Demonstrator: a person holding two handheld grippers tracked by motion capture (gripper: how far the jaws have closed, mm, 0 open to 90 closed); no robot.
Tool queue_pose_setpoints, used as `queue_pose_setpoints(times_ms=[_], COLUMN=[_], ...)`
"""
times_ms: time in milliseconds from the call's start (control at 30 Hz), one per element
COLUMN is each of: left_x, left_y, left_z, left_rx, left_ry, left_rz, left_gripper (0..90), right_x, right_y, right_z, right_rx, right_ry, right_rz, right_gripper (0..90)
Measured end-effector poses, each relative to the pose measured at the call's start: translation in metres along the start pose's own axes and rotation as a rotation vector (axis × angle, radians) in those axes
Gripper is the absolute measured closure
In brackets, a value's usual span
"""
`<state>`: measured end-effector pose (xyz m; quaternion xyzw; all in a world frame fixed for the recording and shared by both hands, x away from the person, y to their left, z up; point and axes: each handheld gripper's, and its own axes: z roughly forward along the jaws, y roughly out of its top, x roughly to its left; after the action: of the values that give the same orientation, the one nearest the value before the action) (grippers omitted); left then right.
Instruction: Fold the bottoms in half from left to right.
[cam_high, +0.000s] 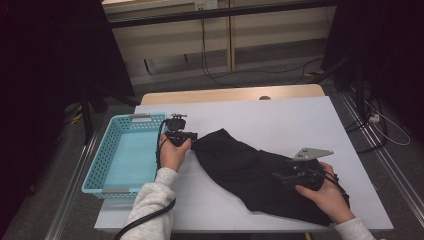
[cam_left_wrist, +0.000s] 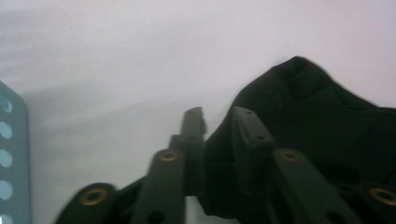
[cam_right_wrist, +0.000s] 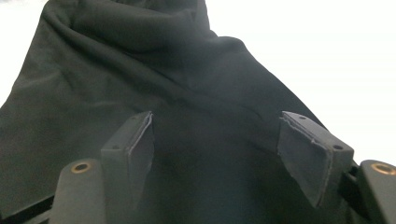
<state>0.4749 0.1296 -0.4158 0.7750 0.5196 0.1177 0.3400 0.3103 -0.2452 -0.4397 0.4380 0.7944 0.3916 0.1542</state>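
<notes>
You have one black cloth (cam_high: 255, 172) lying on the white table (cam_high: 280, 115). It spreads from near the middle of the table down toward the front edge on your right side. It is crumpled and lumpy, with bumps and folds, so it does not look folded neatly yet.

Your left gripper (cam_high: 192, 136) is at the top left corner of the cloth, just beside the blue basket (cam_high: 97, 167). In the left gripper view, the jaws of your left gripper (cam_left_wrist: 219, 126) stand a little apart, and a bit of the cloth's (cam_left_wrist: 317, 130) edge sits between them. I cannot tell for sure if the pads press on it, but they look loose, so the jaws seem open.

Your right gripper (cam_high: 280, 176) rests over the lower right part of the cloth. In the right gripper view, its jaws (cam_right_wrist: 233, 140) are wide apart, with the cloth (cam_right_wrist: 140, 70) lying flat under them. Nothing is pinched there.

So the job looks like it is near the start. The cloth is still on the table and the basket is empty. My guess is that you still need to grab the cloth well, tidy or fold it, and then move it into the basket.

Now let's count. There is one cloth. There is one basket. There are two grippers, one in each hand. There is one table.
</notes>
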Motion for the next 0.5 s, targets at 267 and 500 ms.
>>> queue_pose_setpoints(times_ms=[267, 500], left_x=[-0.011, -0.016], left_y=[-0.018, -0.04], left_z=[-0.015, -0.007], left_rx=[-0.017, 0.051], left_ry=[0.007, 0.074], left_rz=[0.033, 0.06], left_gripper=[42.1, 53.8], right_x=[0.001, 0.002], right_y=[0.001, 0.002], right_z=[-0.001, -0.002], right_rx=[-0.004, -0.008], right_ry=[0.0, 0.0], right_rz=[0.002, 0.003], right_gripper=[27.7, 27.7])
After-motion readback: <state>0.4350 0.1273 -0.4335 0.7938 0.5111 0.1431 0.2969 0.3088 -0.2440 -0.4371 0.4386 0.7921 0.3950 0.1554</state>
